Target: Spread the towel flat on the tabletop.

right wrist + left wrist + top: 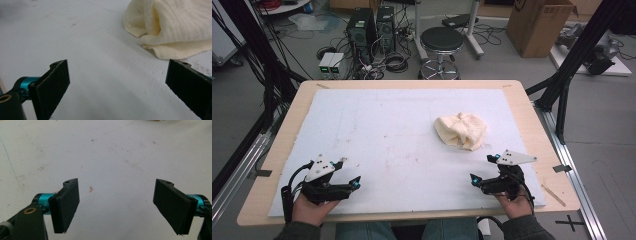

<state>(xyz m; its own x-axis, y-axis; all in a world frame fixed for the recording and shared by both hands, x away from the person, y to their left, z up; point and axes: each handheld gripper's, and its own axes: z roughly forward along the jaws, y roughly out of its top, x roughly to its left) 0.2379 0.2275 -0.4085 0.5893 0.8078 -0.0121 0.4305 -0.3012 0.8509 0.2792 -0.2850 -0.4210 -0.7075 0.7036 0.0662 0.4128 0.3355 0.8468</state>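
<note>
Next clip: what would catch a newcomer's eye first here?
The crumpled cream cloth lies alone on the white mat, right of centre. The left gripper and right gripper sit near the table's front edge, jaws open and empty, the right one closer to the cloth. Beyond the table stands a black stool among floor cables.

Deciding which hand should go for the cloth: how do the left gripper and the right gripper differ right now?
The right gripper sits nearer the crumpled cream cloth, which lies just ahead of its jaws; the left gripper is across the white mat, far from it. The left gripper faces bare stained mat, the right gripper faces the cloth's folds. Both are open, empty and held low near the table's front edge.
</note>
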